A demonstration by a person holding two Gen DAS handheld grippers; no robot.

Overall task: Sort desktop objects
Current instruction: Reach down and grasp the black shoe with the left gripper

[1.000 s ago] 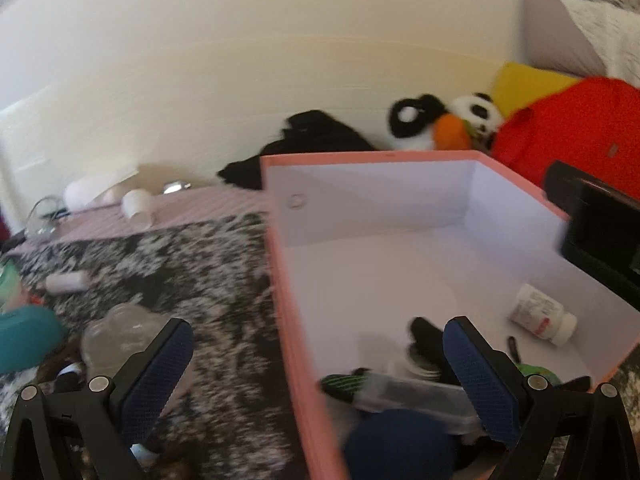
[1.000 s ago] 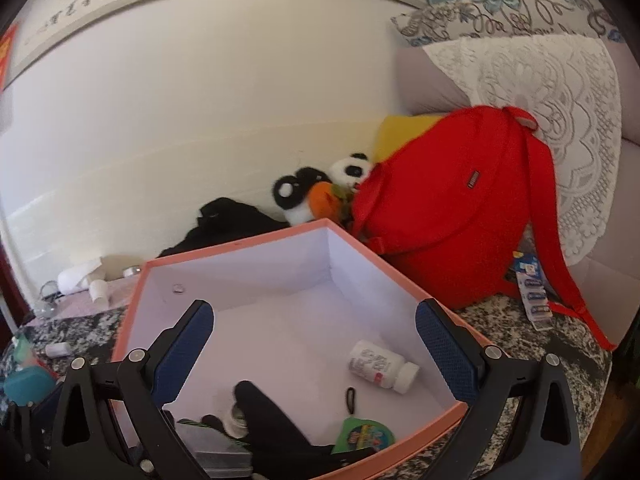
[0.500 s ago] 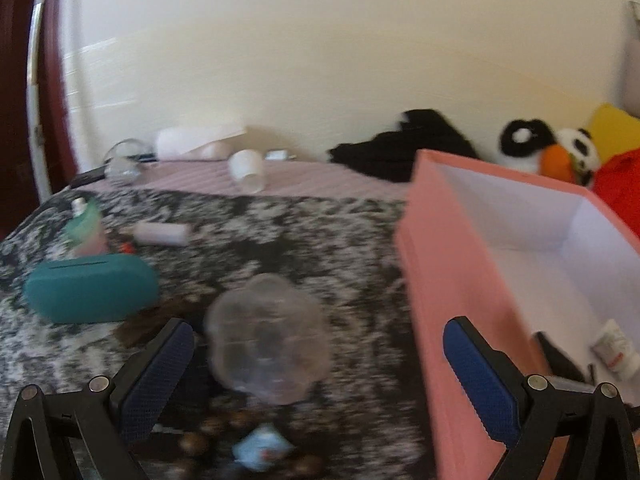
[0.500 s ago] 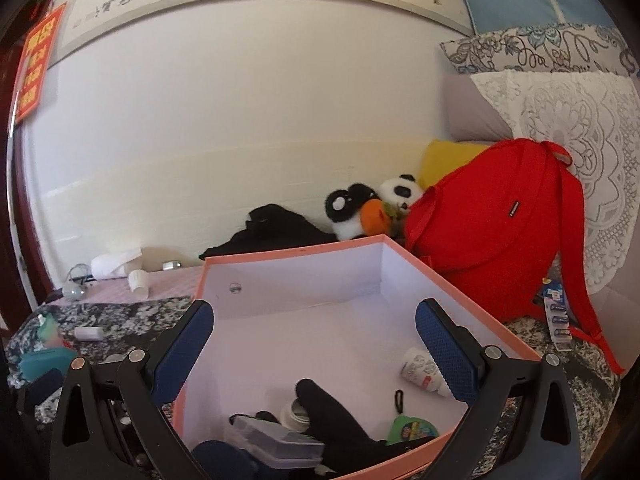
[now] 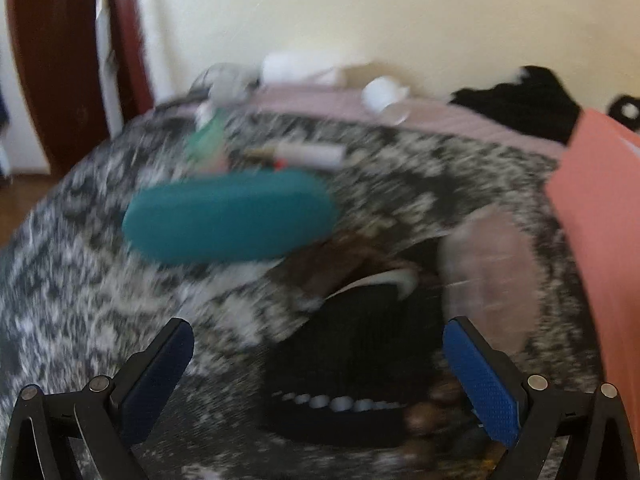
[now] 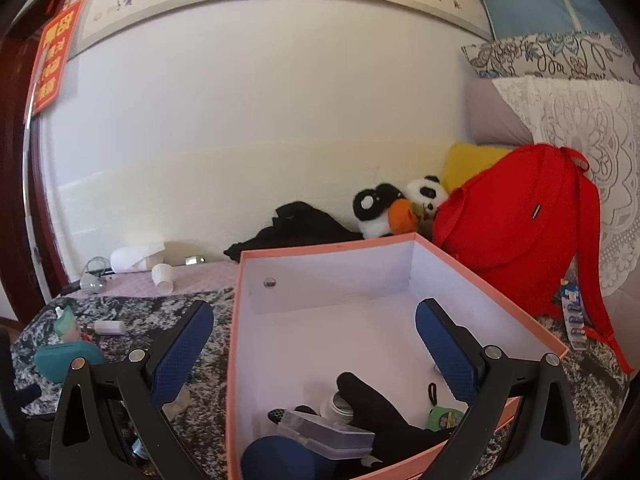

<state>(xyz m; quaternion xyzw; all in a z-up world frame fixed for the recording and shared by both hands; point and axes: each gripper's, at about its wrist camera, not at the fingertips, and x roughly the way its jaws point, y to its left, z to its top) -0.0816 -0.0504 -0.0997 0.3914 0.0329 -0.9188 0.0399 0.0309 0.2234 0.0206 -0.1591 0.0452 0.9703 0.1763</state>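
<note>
A: What does the left wrist view give that the right one lacks?

B: A close but blurred look at the clutter. The left gripper (image 5: 318,358) has its fingers spread with nothing between the pads. Ahead of its left finger lies a smooth teal oval case (image 5: 230,216) on the black-and-white speckled tabletop (image 5: 72,280). Between the fingers sits a black item with a row of pale beads (image 5: 340,360), too smeared to name. Ahead of the right finger is a cloudy clear plastic container (image 5: 492,264), and past it the box's outer wall, cut off by the frame edge.

A: And the right wrist view?

B: It is sharp. The right gripper (image 6: 314,342) also has its fingers spread and empty, straddling the left wall of the salmon-pink cardboard box (image 6: 234,320). Its left finger is outside the box, its right finger over the white interior. Low between them lie a clear plastic case (image 6: 328,434), a black glove (image 6: 376,404) and a small white jar (image 6: 338,404), partly hidden by the glove. Beyond the right finger stands a red backpack (image 6: 516,228).
</note>
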